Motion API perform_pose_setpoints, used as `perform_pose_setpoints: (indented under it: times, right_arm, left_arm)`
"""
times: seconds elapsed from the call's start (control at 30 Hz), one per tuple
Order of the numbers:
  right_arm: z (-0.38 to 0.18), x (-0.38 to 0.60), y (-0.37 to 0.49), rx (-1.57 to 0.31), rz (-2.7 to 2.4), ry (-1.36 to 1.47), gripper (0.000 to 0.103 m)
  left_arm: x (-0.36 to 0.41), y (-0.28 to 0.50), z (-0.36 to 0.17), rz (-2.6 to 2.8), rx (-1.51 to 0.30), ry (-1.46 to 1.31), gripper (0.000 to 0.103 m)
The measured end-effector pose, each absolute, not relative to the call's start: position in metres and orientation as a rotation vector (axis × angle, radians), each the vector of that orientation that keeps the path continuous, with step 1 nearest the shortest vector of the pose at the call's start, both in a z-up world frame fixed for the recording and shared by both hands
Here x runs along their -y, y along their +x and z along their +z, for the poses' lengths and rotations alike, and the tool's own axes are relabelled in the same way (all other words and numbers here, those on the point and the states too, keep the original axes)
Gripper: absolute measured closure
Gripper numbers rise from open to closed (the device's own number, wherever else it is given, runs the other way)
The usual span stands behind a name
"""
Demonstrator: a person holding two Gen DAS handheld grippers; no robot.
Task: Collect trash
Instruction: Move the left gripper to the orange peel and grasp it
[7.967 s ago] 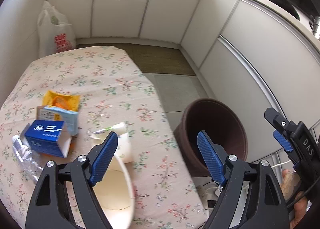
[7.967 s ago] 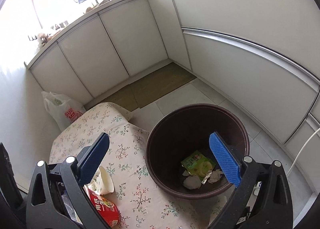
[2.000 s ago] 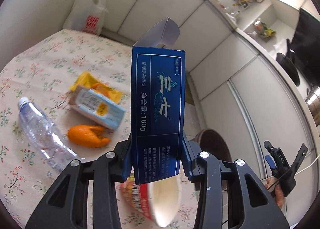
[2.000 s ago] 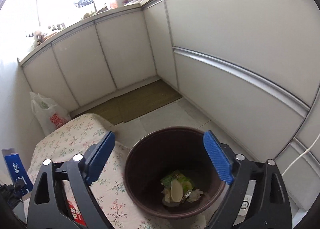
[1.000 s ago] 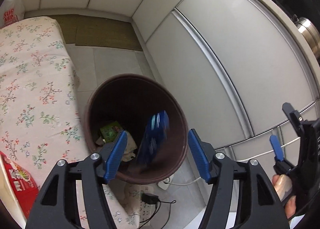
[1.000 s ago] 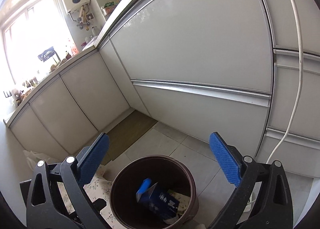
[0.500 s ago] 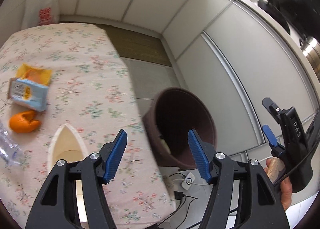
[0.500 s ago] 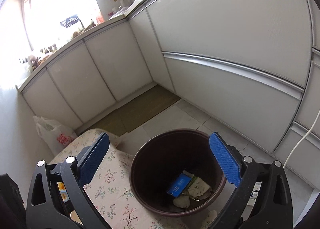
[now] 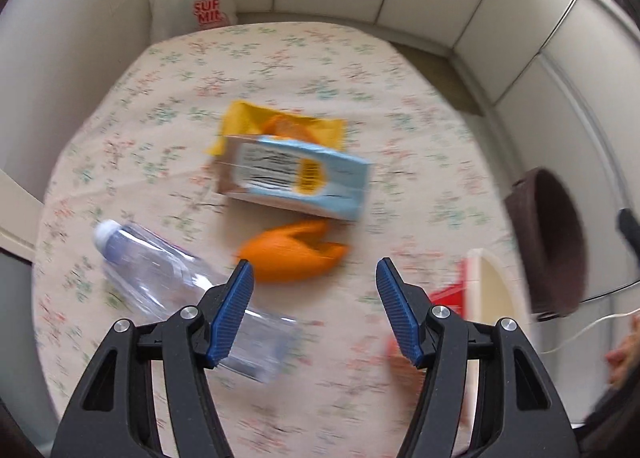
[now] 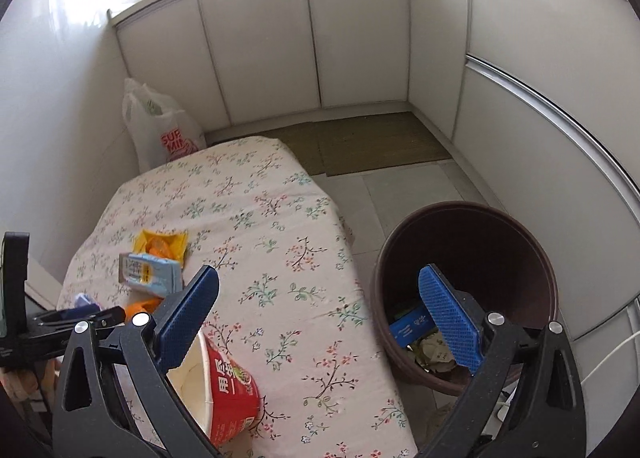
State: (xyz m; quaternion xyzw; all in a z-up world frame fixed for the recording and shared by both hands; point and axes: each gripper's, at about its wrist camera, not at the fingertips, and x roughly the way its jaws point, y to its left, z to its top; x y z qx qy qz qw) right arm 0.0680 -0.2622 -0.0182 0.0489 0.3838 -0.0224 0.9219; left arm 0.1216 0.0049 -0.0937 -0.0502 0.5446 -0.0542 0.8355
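Blue ribbed pads stand well apart on my left gripper point(image 9: 313, 312), and nothing sits between them. It tips down over the floral tablecloth point(image 9: 280, 58). Just beyond its tips lies the orange peel point(image 9: 292, 254), and the crushed clear bottle point(image 9: 176, 290) runs under the left finger, cap pointing away to the left. Past the peel is the light blue carton point(image 9: 296, 182), lying partly on the yellow wrapper point(image 9: 280, 122). Off to the right of the tips the red noodle cup point(image 9: 480, 298) lies on its side, and beyond the table edge sits the brown bin point(image 9: 548, 242).

My right gripper point(image 10: 320, 316) is also spread wide and empty. The noodle cup point(image 10: 224, 390) lies under its left finger, mouth toward me; the bin point(image 10: 464, 290) stands on the floor behind its right finger, with the dark blue box point(image 10: 408, 328) lying inside on crumpled scraps.

A second ago the left tool hung over the bin with that blue box dropping away from it; now it is over the table again. The right tool, which then looked at the cabinets and the bin, now looks lower across the table.
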Motion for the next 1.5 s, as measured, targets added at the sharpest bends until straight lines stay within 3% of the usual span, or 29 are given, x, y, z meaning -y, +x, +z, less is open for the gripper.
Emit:
perform_pose_setpoints:
  times: [0.17,0.37,0.53,0.77,0.97,1.13,1.5]
  right_arm:
    - [-0.028,0.240,0.079,-0.812,-0.025,0.036,0.007]
    - [-0.029,0.233,0.089,-0.800,-0.019,0.069,0.007]
    - [-0.032,0.229,0.095,-0.811,-0.010,0.052,0.007]
    - [-0.034,0.237,0.097,-0.823,-0.018,0.072,0.007]
    - [-0.033,0.240,0.095,-0.828,-0.026,0.074,0.007]
    - [-0.032,0.243,0.094,-0.829,-0.023,0.074,0.007]
    - [-0.033,0.236,0.088,-0.892,0.099,0.128,0.007]
  left_arm:
    - [-0.015,0.141,-0.123,-0.148,-1.247,-0.091,0.040]
    - [-0.048,0.161,-0.137,-0.130,-1.264,-0.454,0.040]
    - [-0.016,0.166,-0.121,-0.166,-1.304,-0.189,0.040]
    - [0.024,0.157,-0.146,-0.134,-1.314,0.239,0.040]
    - [0.039,0.154,-0.159,-0.135,-1.268,0.339,0.039]
    - [0.036,0.161,-0.161,-0.115,-1.266,0.298,0.063]
    - [0.021,0.145,-0.131,-0.204,-1.210,0.069,0.084]
